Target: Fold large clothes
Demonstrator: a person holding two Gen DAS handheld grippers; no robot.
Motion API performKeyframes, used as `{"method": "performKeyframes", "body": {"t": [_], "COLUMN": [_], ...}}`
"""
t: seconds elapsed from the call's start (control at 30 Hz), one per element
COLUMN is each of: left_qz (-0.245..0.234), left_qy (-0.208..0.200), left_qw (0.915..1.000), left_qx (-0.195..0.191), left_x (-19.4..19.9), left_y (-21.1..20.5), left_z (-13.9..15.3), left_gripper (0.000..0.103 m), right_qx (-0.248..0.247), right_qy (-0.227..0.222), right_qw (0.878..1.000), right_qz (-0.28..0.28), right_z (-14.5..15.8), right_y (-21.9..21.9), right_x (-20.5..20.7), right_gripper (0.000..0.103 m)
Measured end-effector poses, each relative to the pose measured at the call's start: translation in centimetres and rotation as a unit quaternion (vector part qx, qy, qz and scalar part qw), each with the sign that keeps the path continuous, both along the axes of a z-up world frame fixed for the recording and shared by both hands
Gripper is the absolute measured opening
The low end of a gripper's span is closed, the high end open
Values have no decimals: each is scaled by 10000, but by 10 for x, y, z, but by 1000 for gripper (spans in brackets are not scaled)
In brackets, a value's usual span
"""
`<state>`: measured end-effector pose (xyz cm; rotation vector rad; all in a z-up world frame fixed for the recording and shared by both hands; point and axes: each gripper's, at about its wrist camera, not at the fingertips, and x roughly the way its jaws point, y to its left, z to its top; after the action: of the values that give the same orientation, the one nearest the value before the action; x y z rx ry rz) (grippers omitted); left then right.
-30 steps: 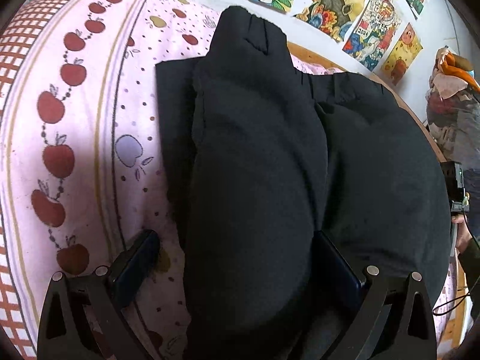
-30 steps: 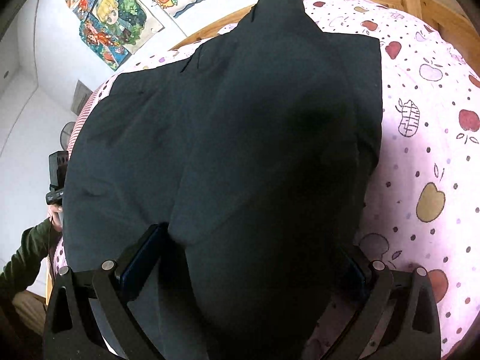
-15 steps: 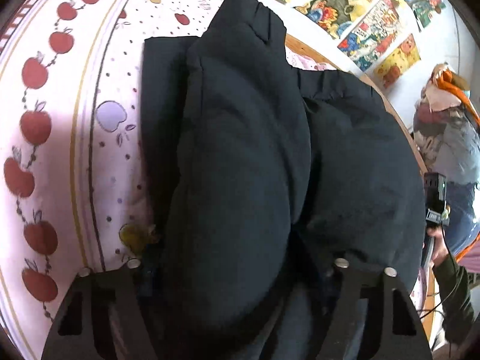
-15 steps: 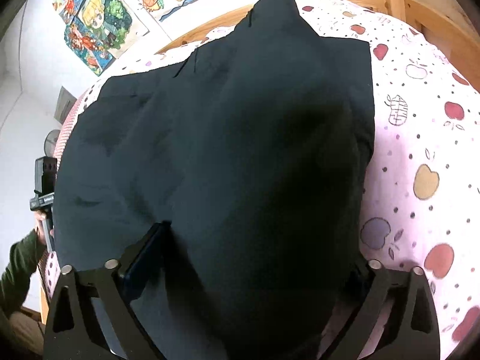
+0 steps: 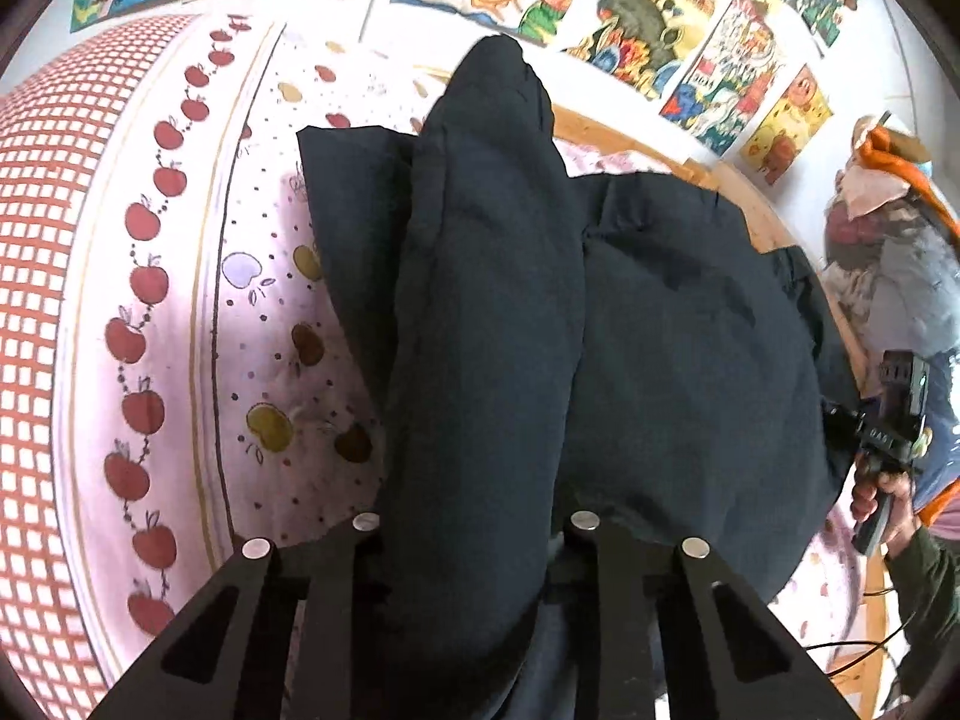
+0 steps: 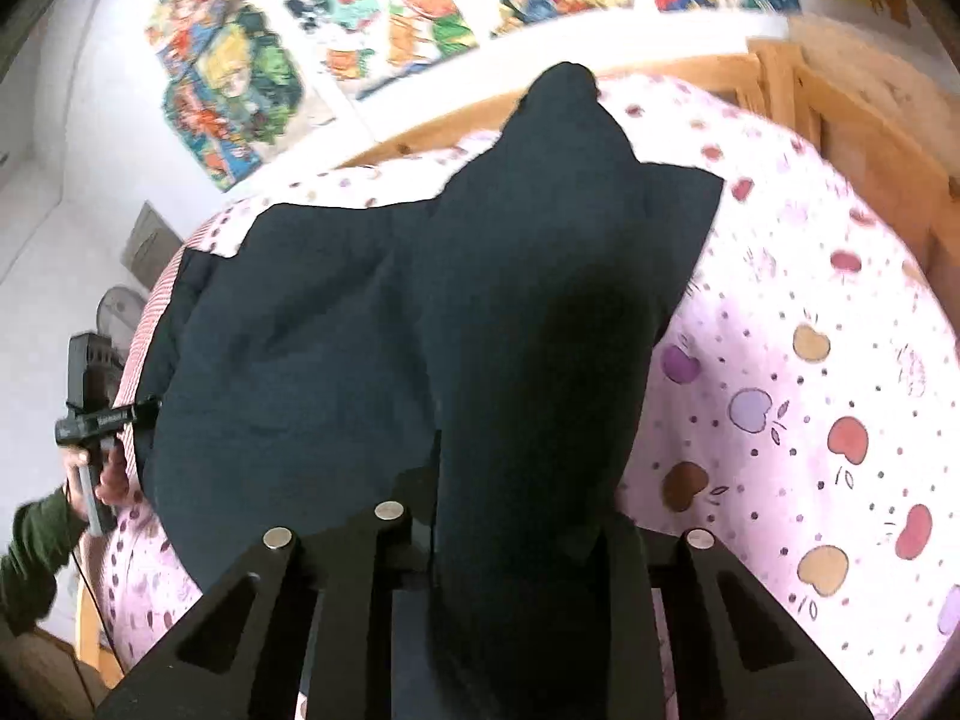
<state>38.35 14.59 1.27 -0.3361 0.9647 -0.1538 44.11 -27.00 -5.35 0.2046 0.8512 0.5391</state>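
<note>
A large black padded garment [image 5: 660, 348] lies on the bed with the pink apple-print sheet [image 5: 264, 312]. My left gripper [image 5: 474, 540] is shut on a thick fold of it, a long black roll [image 5: 486, 276] that runs away from the jaws. The garment also shows in the right wrist view [image 6: 300, 360], where my right gripper [image 6: 516, 528] is shut on another raised fold [image 6: 540, 330]. The fingertips of both grippers are hidden under the cloth.
The wooden bed frame [image 6: 840, 108] runs along the far and right side. Colourful posters [image 5: 660, 18] cover the wall behind. A pile of clothes [image 5: 888, 240] stands at the right in the left view. The other gripper and hand show at each view's edge [image 6: 96, 420].
Both grippers have closed from wide open onto folds of the black garment and lifted them. The views have pulled back, so more of the sheet and wall shows.
</note>
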Motion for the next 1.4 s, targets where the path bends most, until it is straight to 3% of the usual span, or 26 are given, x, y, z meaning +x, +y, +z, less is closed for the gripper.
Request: {"method": "performKeyframes", "body": {"t": [0.33, 0.5, 0.7, 0.83, 1.03, 1.17, 1.3, 1.4], "left_qz": [-56, -4, 213, 143, 395, 640, 830, 1073], "left_qy": [-252, -393, -397, -278, -118, -55, -23, -29], "left_qw": [9994, 9991, 9987, 9995, 9991, 9979, 9957, 9900], "left_qx": [-229, -162, -228, 37, 3, -91, 417, 911], "left_x": [-47, -73, -103, -118, -122, -124, -127, -132], "left_y": [5, 6, 18, 14, 30, 40, 28, 13], "left_z": [29, 45, 60, 51, 18, 5, 0, 4], "left_gripper": [20, 19, 19, 20, 21, 24, 34, 46], "right_qx": [537, 281, 377, 215, 51, -70, -580, -1078], "right_qy": [-482, -724, -642, -494, -166, -55, -46, -49], "right_qw": [9972, 9954, 9936, 9943, 9990, 10000, 9980, 9930], "right_qz": [205, 565, 853, 922, 420, 28, -263, -479], "right_z": [39, 56, 61, 51, 20, 10, 3, 3], "right_y": [-5, 16, 24, 29, 24, 23, 29, 36], "right_x": [-33, -53, -82, -96, -85, -87, -92, -98], "right_gripper": [16, 16, 16, 16, 17, 24, 36, 57]}}
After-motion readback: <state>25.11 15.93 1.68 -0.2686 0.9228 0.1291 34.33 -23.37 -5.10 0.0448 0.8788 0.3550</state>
